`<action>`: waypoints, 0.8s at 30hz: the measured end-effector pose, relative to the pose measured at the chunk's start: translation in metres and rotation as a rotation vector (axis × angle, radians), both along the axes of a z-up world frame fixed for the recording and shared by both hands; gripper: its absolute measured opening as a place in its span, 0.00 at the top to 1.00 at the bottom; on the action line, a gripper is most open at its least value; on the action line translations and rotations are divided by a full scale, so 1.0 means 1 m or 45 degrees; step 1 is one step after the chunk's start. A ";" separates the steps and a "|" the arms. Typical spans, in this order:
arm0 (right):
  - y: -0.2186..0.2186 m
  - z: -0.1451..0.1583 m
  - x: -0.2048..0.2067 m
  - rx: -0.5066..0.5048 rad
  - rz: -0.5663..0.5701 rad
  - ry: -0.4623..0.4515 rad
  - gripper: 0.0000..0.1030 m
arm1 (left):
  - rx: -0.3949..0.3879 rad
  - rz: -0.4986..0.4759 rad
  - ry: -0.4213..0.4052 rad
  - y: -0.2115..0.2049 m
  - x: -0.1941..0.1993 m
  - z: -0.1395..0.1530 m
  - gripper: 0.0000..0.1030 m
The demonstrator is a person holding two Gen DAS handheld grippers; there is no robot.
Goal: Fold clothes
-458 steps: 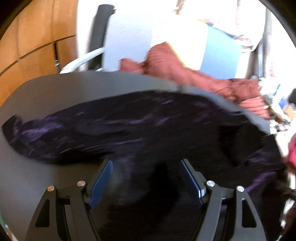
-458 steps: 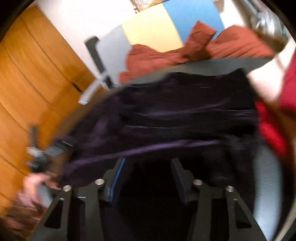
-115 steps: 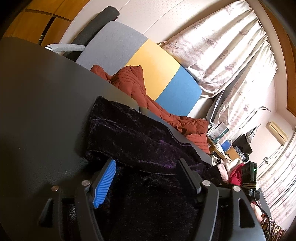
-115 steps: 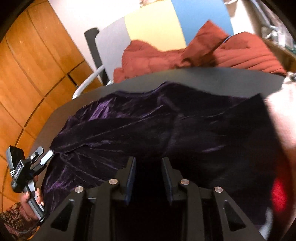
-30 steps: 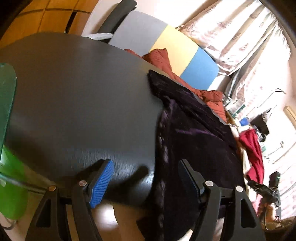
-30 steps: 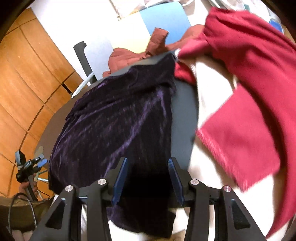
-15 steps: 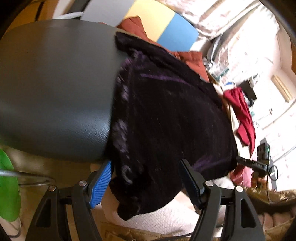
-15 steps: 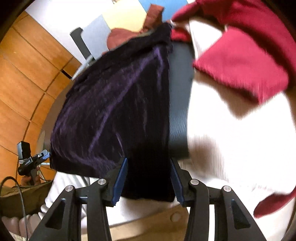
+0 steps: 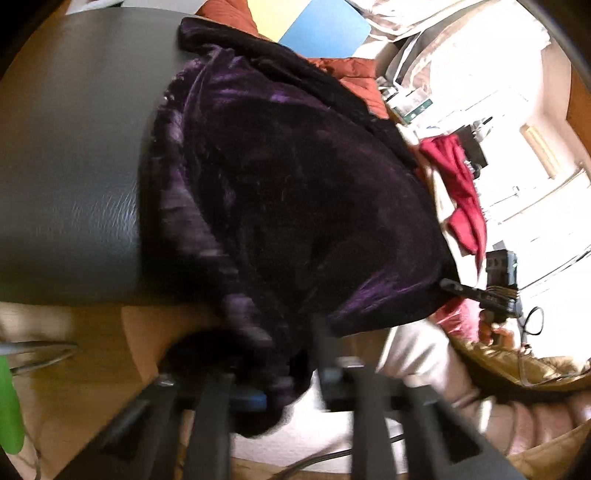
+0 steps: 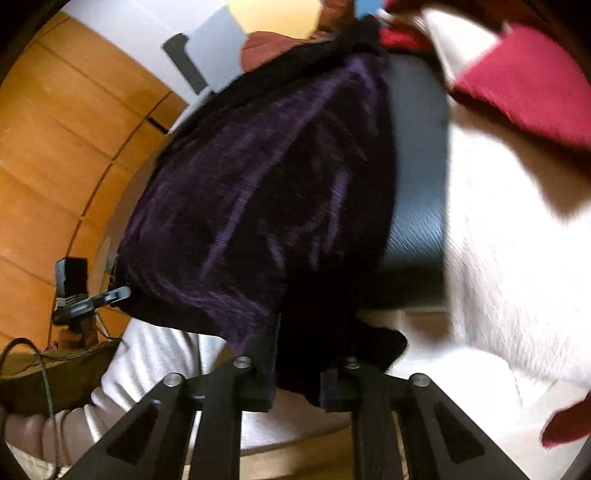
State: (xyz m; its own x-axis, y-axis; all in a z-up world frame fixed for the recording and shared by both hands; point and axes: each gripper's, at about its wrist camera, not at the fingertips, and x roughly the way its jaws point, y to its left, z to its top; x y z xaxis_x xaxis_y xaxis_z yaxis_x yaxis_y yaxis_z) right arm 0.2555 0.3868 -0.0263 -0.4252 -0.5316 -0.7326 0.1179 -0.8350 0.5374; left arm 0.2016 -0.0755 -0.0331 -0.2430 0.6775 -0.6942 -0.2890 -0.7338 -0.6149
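A dark purple velvet garment [image 9: 295, 192] lies on the dark grey table [image 9: 66, 147], and its near hem hangs over the front edge. In the blurred left wrist view, my left gripper [image 9: 291, 387] is shut on the hem's left corner. My right gripper [image 10: 297, 373] is shut on the garment [image 10: 251, 192] at the hem's right corner, below the table [image 10: 417, 184] edge. Each wrist view shows the other gripper clamped at the far corner: the right gripper [image 9: 480, 293] and the left gripper [image 10: 92, 295].
A red garment [image 10: 524, 81] and a white cloth [image 10: 517, 258] lie right of the table. A rust quilted jacket [image 9: 354, 74] sits on the chair [image 9: 321, 29] behind. A green object [image 9: 7, 406] is at far left. Wooden panels [image 10: 55, 147] line the wall.
Both grippers have dropped below the table's front edge and closed on the garment's hanging hem. They were open half a second ago.
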 end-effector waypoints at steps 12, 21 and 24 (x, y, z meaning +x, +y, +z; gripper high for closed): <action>0.018 0.085 0.010 -0.312 -0.038 0.321 0.91 | 0.118 0.071 0.179 -0.027 0.008 0.052 0.95; 0.032 0.076 0.008 -0.243 -0.071 0.285 0.92 | -0.004 0.042 0.220 -0.022 0.020 0.052 0.48; 0.033 0.074 0.007 -0.234 -0.074 0.284 0.92 | 0.025 0.012 0.238 -0.013 0.020 0.046 0.40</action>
